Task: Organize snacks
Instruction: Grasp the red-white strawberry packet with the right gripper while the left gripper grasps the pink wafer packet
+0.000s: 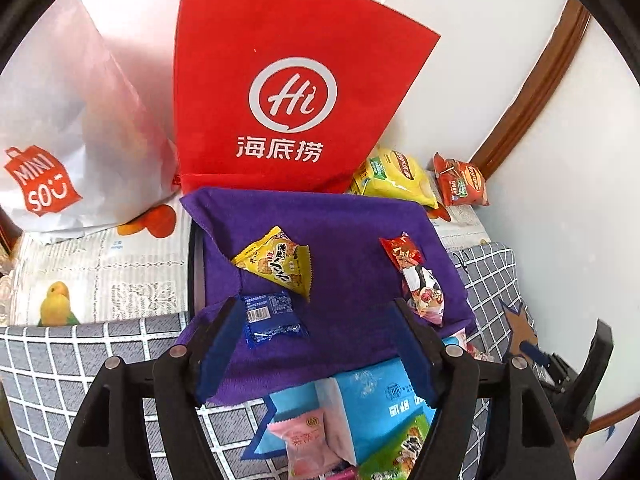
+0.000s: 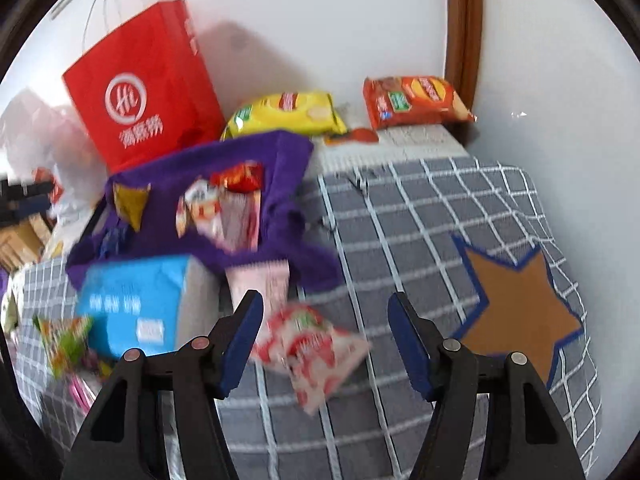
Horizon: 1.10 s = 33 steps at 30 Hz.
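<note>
Both claws are spread with nothing gripped, left claw (image 1: 316, 344) over the purple cloth (image 1: 344, 240), so next up is probably right claw (image 2: 326, 340) pinching that strawberry packet (image 2: 312, 352).

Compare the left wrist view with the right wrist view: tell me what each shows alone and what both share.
Left wrist only: the Miniso bag, the bird print and a blue packet on the purple cloth. Right wrist only: a red-and-white packet on the checked cover, between the open jaws of the right hand-held gripper. Both: red bag, yellow chips, orange chips, blue box, star.
</note>
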Each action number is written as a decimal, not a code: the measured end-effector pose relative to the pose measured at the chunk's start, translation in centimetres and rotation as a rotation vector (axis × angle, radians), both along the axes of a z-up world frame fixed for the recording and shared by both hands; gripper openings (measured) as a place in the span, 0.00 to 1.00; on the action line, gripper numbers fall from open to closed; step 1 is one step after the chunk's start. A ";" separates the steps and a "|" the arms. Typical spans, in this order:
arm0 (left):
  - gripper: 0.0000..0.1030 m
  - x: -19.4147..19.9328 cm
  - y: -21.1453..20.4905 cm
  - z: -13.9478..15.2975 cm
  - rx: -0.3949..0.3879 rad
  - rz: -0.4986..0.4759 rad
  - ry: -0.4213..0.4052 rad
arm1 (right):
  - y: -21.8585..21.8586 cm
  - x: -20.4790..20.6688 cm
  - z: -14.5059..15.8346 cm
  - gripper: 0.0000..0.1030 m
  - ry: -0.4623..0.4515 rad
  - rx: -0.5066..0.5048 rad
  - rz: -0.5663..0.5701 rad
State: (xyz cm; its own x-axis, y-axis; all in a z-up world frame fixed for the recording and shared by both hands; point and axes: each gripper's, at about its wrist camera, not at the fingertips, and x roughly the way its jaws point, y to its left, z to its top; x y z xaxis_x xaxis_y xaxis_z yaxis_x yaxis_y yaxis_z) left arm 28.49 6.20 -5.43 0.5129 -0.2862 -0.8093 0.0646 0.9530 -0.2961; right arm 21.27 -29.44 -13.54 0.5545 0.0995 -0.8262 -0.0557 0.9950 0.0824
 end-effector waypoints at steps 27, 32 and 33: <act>0.70 -9.8 1.0 -2.9 0.079 0.111 0.090 | 0.8 -0.4 -4.6 0.50 0.020 0.018 0.184; 0.70 -11.1 1.4 -5.1 0.086 0.129 0.116 | 0.5 -3.1 -4.4 0.50 0.004 0.017 0.138; 0.70 -11.2 1.4 -5.5 0.083 0.128 0.120 | 0.5 -3.4 -4.6 0.50 0.005 0.012 0.134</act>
